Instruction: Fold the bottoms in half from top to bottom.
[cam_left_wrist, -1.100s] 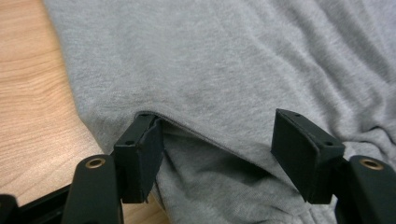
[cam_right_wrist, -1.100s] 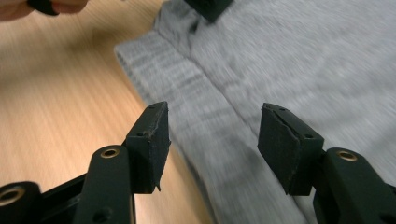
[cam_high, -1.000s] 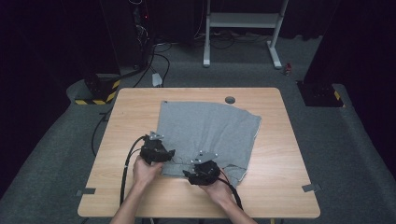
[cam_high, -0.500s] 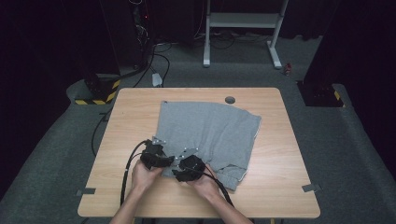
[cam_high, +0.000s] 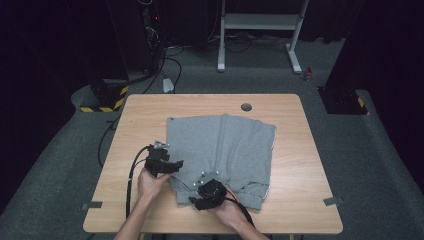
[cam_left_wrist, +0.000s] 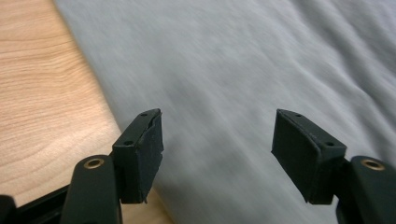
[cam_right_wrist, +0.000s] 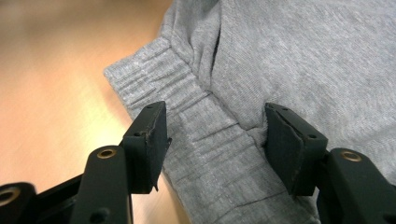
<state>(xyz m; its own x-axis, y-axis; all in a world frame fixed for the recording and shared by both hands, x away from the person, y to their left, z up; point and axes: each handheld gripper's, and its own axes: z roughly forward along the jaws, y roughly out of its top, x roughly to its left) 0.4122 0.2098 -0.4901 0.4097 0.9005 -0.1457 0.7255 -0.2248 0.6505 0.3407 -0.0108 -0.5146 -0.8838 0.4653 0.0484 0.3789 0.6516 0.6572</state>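
A grey garment (cam_high: 225, 145) lies flat on the wooden table (cam_high: 150, 115). My left gripper (cam_high: 176, 165) hovers at the garment's left edge. In the left gripper view its open jaws (cam_left_wrist: 217, 140) straddle bare grey cloth (cam_left_wrist: 243, 70); they have just been opening, and the pads press on nothing. My right gripper (cam_high: 197, 202) is at the garment's front left corner. In the right gripper view it stands open (cam_right_wrist: 215, 144) over the ribbed band (cam_right_wrist: 154, 79), and the cloth passes between the pads without being pinched.
A round hole (cam_high: 246, 106) sits near the table's far edge. Grey tape marks (cam_high: 92, 205) the front corners. Black cables (cam_high: 131, 175) trail from the left gripper. A white metal stand (cam_high: 260, 22) and a striped block (cam_high: 102, 100) are on the floor beyond.
The right gripper swung left toward the left gripper, then drew back to the garment's front left corner. The left gripper barely moved.
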